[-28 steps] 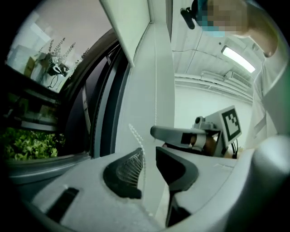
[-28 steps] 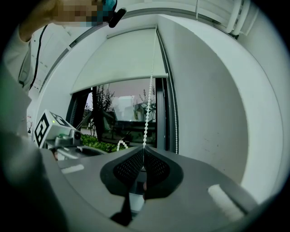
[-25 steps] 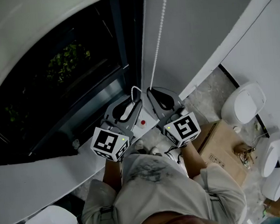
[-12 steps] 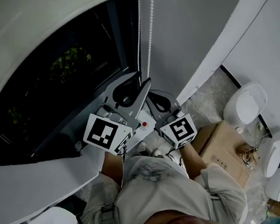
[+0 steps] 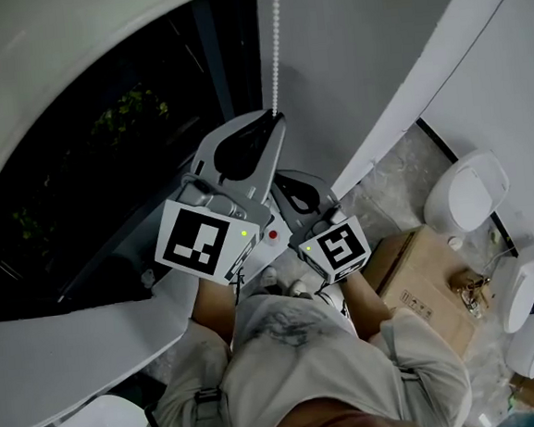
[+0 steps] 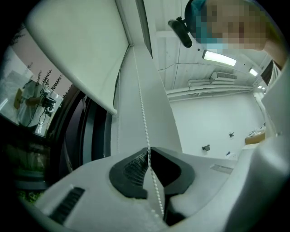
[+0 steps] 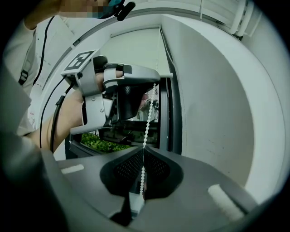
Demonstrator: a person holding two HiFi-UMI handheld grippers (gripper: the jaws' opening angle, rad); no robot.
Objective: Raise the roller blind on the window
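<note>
Roller blind (image 6: 77,50) covers the window's (image 5: 106,175) top; bead chain (image 5: 276,40) hangs beside the window. Left gripper (image 6: 148,148), jaws just closed, pinches the chain; right gripper (image 7: 142,148) pinches it too. Judgement: pull straight down, alternating grips.

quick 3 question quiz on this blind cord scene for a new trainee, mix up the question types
1. True or false: the left gripper sits lower on the bead chain than the right gripper.
2. What is the right gripper closed on? A) the blind's bottom bar B) the bead chain C) nothing
3. Short answer: in the head view, what brown thing lies on the floor at the person's right?

Key
1. False. The left gripper is the higher one. Its jaws have just been closing and now pinch the bead chain between them.
2. B.
3. A cardboard box.
</note>
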